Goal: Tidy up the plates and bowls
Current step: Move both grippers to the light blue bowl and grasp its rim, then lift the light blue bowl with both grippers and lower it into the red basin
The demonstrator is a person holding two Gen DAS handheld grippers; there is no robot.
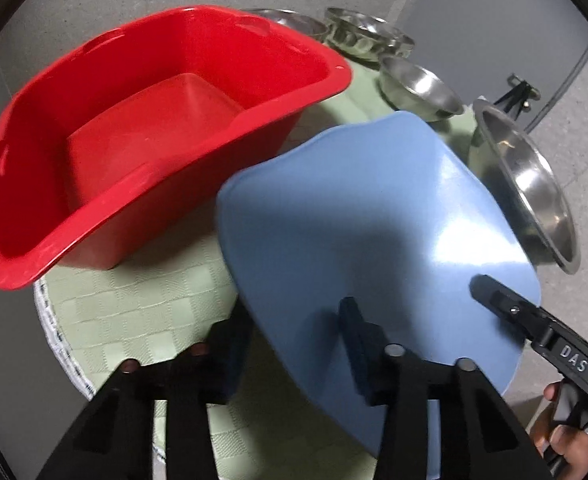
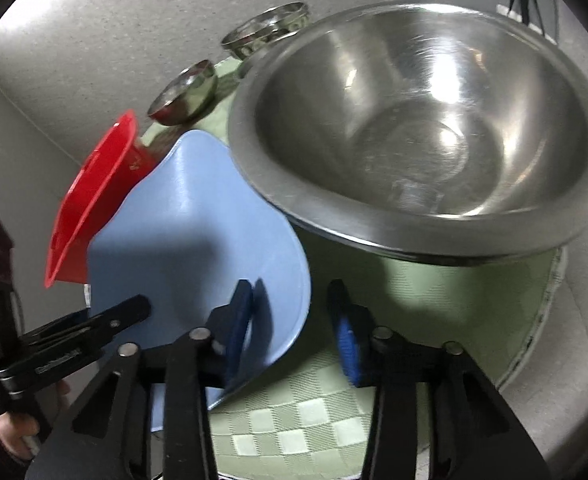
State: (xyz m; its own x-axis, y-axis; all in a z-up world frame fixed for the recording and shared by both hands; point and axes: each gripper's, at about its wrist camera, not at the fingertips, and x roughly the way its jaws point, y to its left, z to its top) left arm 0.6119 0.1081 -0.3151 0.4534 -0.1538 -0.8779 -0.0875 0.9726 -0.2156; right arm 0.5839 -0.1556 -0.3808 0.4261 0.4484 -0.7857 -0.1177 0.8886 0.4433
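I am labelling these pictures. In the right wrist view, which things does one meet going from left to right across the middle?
Left claw reaching in from the edge → red tub → blue plate → large steel bowl.

Blue plate [image 1: 374, 248]: lower edge hidden behind the left gripper's fingers [image 1: 358, 332]; whether the pads press it cannot be told. Red tub [image 2: 93, 200]: mostly hidden behind the plate at left of frame. Far steel bowl [image 1: 289, 22]: largely hidden behind the tub rim, upper centre.
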